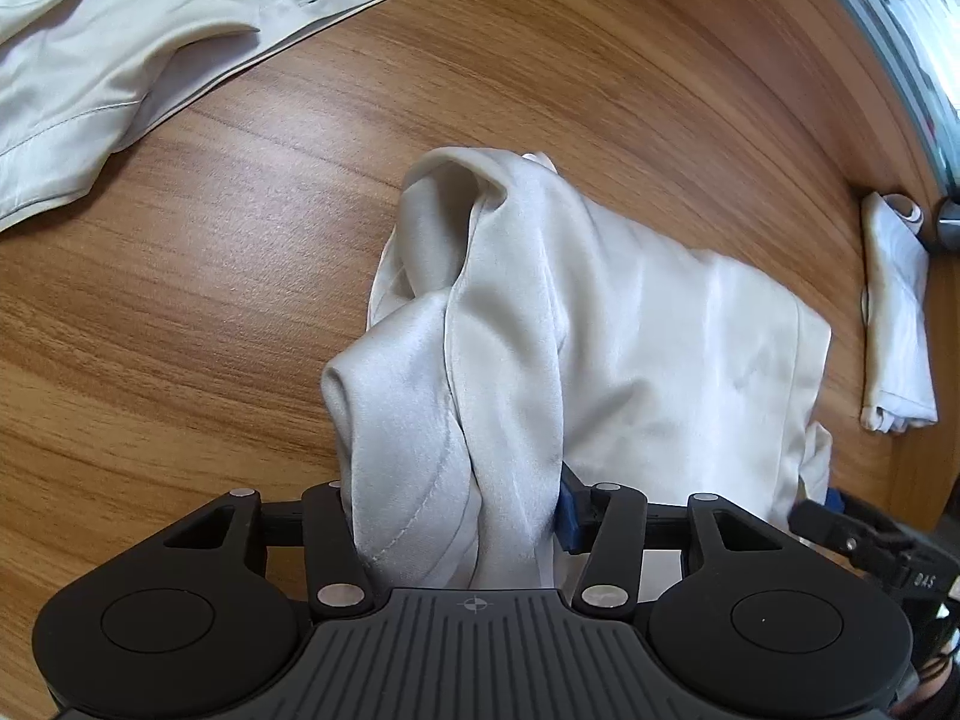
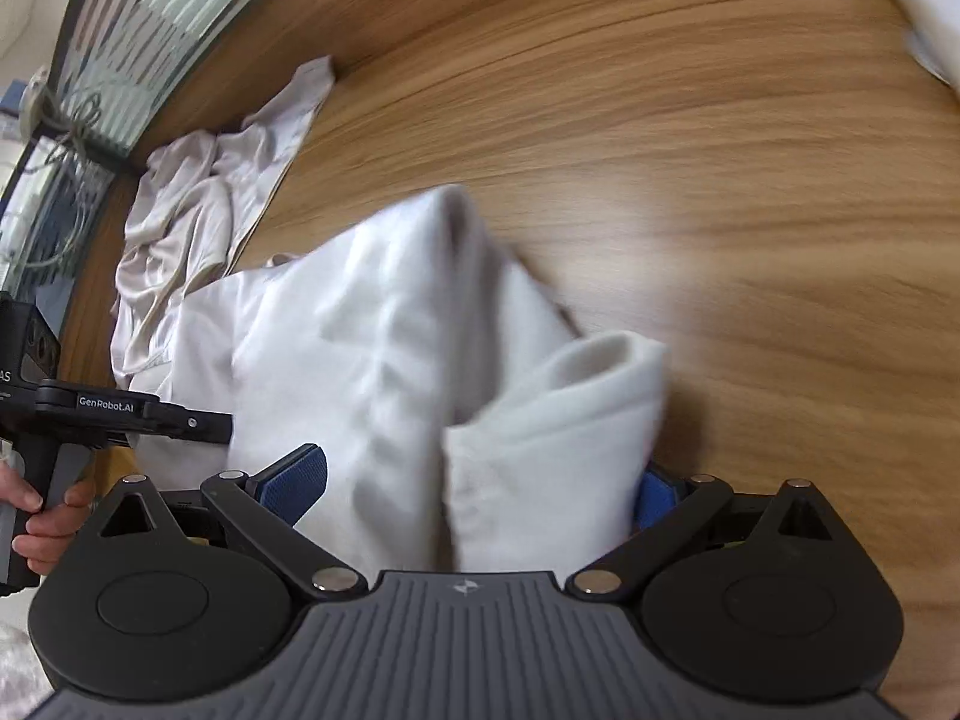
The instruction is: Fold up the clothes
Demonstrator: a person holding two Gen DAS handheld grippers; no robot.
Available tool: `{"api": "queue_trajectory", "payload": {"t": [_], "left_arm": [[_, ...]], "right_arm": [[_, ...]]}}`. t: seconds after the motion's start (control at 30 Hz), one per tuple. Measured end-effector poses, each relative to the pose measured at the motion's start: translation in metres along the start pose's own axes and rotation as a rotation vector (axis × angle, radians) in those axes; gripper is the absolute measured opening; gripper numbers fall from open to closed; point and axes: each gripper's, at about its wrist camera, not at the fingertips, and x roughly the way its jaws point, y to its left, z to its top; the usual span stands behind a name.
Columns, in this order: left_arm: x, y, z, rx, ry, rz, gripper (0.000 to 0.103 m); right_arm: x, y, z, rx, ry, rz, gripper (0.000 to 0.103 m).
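At worktop centre | folded white garment lies there, bunched end between both tongs | left tongs half-closed around cloth, grip uncertain | right tongs wide, pads off cloth | risk: bunch slumps toward 6 o'clock, fold undone.

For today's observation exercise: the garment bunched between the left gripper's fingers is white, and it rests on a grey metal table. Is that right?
Not quite. The white garment does sit between the left gripper fingers, but the table is brown wood grain, not grey metal, as the left wrist view shows.
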Motion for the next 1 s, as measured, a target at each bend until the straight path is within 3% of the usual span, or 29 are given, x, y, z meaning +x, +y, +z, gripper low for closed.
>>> {"api": "queue_trajectory", "payload": {"t": [0.27, 0.37, 0.43, 0.5, 0.57, 0.67, 0.83, 1.0], "left_arm": [[-0.001, 0.003, -0.004, -0.003, -0.013, -0.02, 0.054], [0.0, 0.0, -0.008, 0.013, -0.026, -0.018, 0.053], [0.005, -0.011, -0.009, 0.022, -0.028, -0.008, 0.053], [0.006, -0.018, -0.011, 0.036, -0.025, 0.003, 0.047], [0.001, -0.03, -0.012, 0.086, -0.043, 0.024, 0.037], [-0.009, -0.054, -0.018, 0.197, -0.1, 0.077, 0.032], [-0.025, -0.093, -0.026, 0.367, -0.19, 0.11, 0.031], [-0.035, -0.138, -0.018, 0.535, -0.204, 0.093, 0.031]], "right_arm": [[0.041, 0.053, 0.024, -0.148, 0.03, 0.003, 0.102], [0.046, 0.065, 0.024, -0.197, 0.024, -0.011, 0.079], [0.05, 0.069, 0.026, -0.18, 0.035, -0.011, 0.05], [0.051, 0.068, 0.026, -0.124, 0.032, -0.001, 0.043], [0.047, 0.067, 0.023, -0.085, 0.012, 0.014, 0.035], [0.033, 0.066, 0.018, -0.052, -0.037, 0.04, 0.028], [0.0, 0.065, 0.005, 0.026, -0.136, 0.05, 0.024], [-0.04, 0.056, -0.016, 0.164, -0.277, 0.044, 0.023]]}}
